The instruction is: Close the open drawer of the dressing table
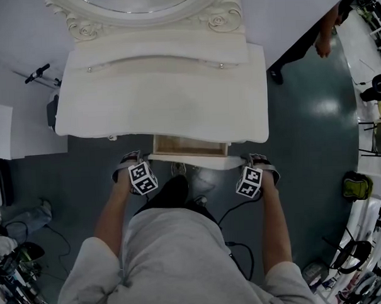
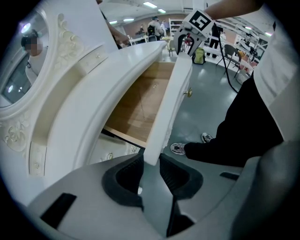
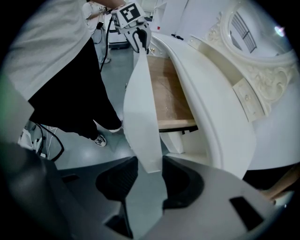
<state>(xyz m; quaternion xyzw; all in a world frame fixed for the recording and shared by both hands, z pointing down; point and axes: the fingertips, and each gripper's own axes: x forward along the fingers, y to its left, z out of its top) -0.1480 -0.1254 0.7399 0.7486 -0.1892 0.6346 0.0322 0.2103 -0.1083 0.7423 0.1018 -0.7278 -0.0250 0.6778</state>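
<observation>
Two claws (image 2: 151, 165) (image 3: 150, 172), seemingly tight, astride smooth white drawer (image 1: 189, 158)

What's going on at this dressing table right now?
A person stands at the white dressing table with its drawer pulled partway out. The left gripper is closed on one end of the drawer front and the right gripper on the other end, both pointing down. The drawer is not yet pushed in.

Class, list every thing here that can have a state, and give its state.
drawer: open, pulled partway out, no contents visible.
left tongs: shut on the drawer, at its front's left end.
right tongs: shut on the drawer, at its front's right end.
</observation>
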